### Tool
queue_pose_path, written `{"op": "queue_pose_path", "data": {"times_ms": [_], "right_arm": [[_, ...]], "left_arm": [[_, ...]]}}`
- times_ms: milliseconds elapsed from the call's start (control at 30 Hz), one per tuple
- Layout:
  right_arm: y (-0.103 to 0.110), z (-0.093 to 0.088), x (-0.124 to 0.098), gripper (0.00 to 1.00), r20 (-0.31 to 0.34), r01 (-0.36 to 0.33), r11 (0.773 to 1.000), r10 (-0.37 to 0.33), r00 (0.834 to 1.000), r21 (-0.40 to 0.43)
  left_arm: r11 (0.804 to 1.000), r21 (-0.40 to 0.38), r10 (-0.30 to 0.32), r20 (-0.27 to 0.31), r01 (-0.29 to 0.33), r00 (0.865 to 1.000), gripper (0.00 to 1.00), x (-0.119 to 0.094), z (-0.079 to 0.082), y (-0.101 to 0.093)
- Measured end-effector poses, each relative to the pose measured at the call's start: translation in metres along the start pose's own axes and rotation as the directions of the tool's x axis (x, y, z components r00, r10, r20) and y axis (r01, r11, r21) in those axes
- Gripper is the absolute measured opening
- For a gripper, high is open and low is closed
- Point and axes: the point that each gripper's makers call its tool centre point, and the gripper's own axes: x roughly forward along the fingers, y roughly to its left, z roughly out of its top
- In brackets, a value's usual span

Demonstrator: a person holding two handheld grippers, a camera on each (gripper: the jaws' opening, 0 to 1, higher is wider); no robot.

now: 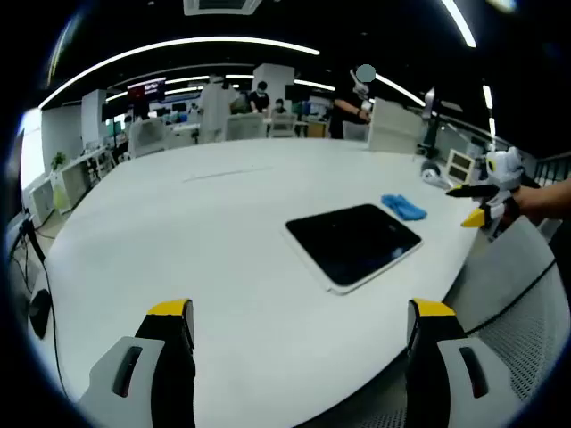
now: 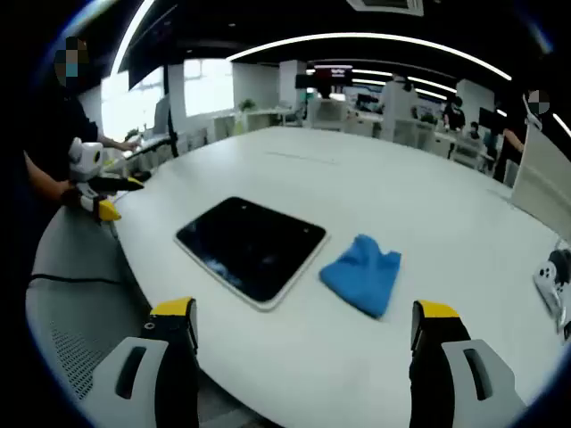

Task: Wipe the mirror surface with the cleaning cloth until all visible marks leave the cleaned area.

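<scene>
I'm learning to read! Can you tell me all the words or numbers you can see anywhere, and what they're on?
No text can be read here.
The hanging screen far back in the room shows marks, but too small and blurred to read.
The mirror, the cleaning cloth and the table carry no words or numbers that I can see.

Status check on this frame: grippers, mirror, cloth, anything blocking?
Left gripper and right gripper open, holding nothing. Mirror flat on the white table, blue cloth beside it, untouched. Nothing in the way.
</scene>
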Motion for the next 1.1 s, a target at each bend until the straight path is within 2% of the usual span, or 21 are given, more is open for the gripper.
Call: {"op": "queue_pose_path", "data": {"times_ms": [67, 100, 167, 300, 333, 467, 533, 567, 633, 667, 733, 800, 900, 967, 1100], "right_arm": [[-0.008, -0.002, -0.001, 1.0, 0.022, 0.012, 0.998, -0.014, 1.0, 0.064], [-0.012, -0.007, -0.003, 0.99, 0.016, 0.015, 0.994, -0.017, 1.0, 0.11], [-0.019, -0.013, -0.006, 0.98, 0.006, 0.024, 0.988, -0.025, 1.0, 0.151], [-0.027, -0.01, -0.014, 0.98, 0.027, 0.024, 0.989, -0.028, 0.999, 0.147], [-0.028, -0.009, -0.015, 0.99, 0.031, 0.018, 0.989, -0.023, 0.999, 0.144], [-0.038, -0.007, -0.015, 0.97, 0.029, 0.038, 0.991, -0.042, 0.999, 0.13], [-0.041, -0.008, -0.011, 0.97, 0.025, 0.037, 0.985, -0.042, 0.999, 0.166], [-0.041, -0.008, -0.01, 0.97, 0.025, 0.037, 0.986, -0.041, 0.999, 0.164], [-0.039, -0.008, -0.008, 0.97, 0.018, 0.042, 0.989, -0.045, 0.999, 0.142], [-0.037, -0.01, -0.007, 0.97, 0.004, 0.047, 0.99, -0.048, 0.999, 0.132], [-0.035, -0.011, -0.006, 0.98, 0.014, 0.038, 0.99, -0.041, 0.999, 0.138], [-0.03, -0.013, -0.005, 0.97, 0.013, 0.031, 0.988, -0.033, 0.999, 0.151], [-0.028, -0.017, -0.005, 0.94, 0.01, 0.031, 0.989, -0.033, 0.999, 0.144], [-0.027, -0.015, -0.004, 0.94, 0.019, 0.026, 0.986, -0.03, 0.999, 0.163], [-0.027, -0.016, -0.003, 0.95, 0.015, 0.024, 0.983, -0.027, 1.0, 0.183]], "left_arm": [[0.999, -0.035, 0.012, 0.036, -0.011, 0.999, 0.99, -0.001, 0.006, 0.004], [0.999, -0.038, 0.016, 0.036, -0.015, 0.999, 0.99, -0.001, 0.006, 0.006], [0.999, -0.039, 0.013, 0.019, -0.012, 1.0, 0.99, 0.0, 0.003, 0.006], [0.999, -0.026, -0.039, -0.029, 0.038, 0.999, 0.99, 0.001, 0.001, -0.004], [0.999, -0.024, -0.035, -0.037, 0.034, 0.999, 0.99, 0.001, 0.001, -0.004], [0.999, 0.017, -0.044, -0.008, 0.044, 0.999, 0.99, -0.001, 0.008, -0.004], [0.998, 0.061, 0.006, -0.035, -0.004, 0.999, 0.99, -0.002, 0.003, 0.007], [0.998, 0.058, 0.02, -0.027, -0.019, 0.999, 0.99, -0.002, 0.004, 0.009], [1.0, 0.015, 0.01, 0.019, -0.01, 1.0, 0.99, -0.003, 0.01, 0.007], [1.0, 0.021, 0.017, 0.013, -0.018, 1.0, 0.99, -0.004, 0.009, 0.008], [0.999, 0.025, 0.022, 0.003, -0.022, 1.0, 0.99, -0.004, 0.007, 0.01], [1.0, -0.019, 0.006, 0.021, -0.005, 1.0, 0.99, -0.003, 0.011, 0.008], [1.0, -0.013, 0.015, 0.04, -0.015, 0.999, 0.99, -0.003, 0.015, 0.009], [0.999, -0.041, 0.032, 0.085, -0.028, 0.996, 0.99, -0.004, 0.024, 0.01], [0.999, -0.035, 0.043, 0.087, -0.04, 0.995, 0.99, -0.004, 0.028, 0.014]]}}
